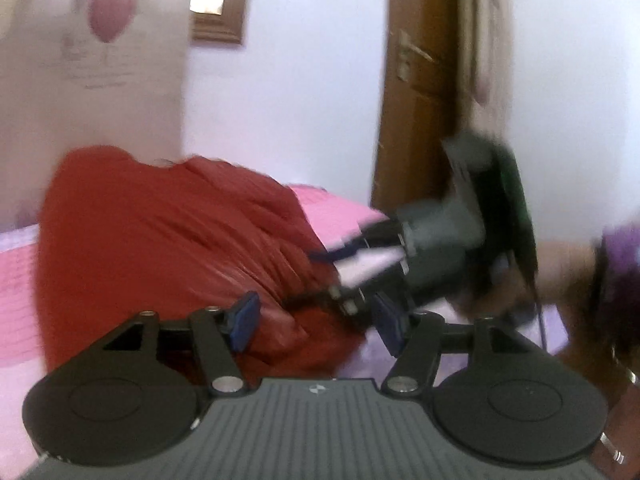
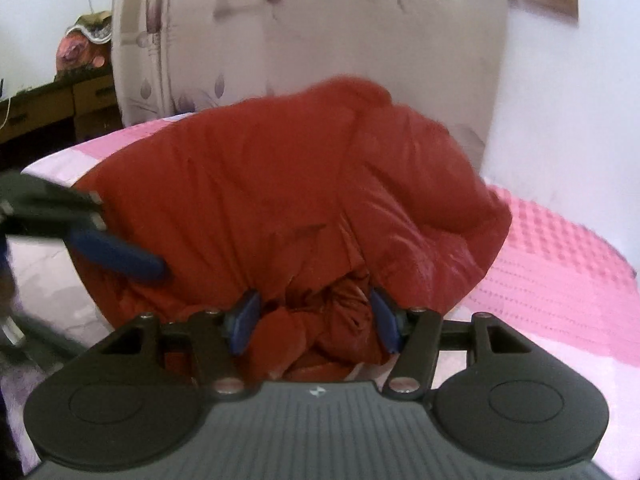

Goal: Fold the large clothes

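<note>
A puffy red jacket (image 1: 168, 236) lies bunched on a pink bed cover (image 1: 328, 208). It also fills the middle of the right wrist view (image 2: 288, 192). My left gripper (image 1: 316, 326) is open, its blue pads on either side of the jacket's near edge. My right gripper (image 2: 314, 326) is open with a bunched fold of the jacket between its blue pads. The right gripper also shows in the left wrist view (image 1: 344, 256), at the jacket's right side. The left gripper's blue finger shows in the right wrist view (image 2: 120, 258), against the jacket's left side.
An upright floral mattress (image 2: 320, 48) leans against the wall behind the bed. A wooden door (image 1: 416, 92) stands at the right. A dark wooden cabinet (image 2: 52, 108) stands at the far left. The pink bed cover (image 2: 560, 264) stretches to the right of the jacket.
</note>
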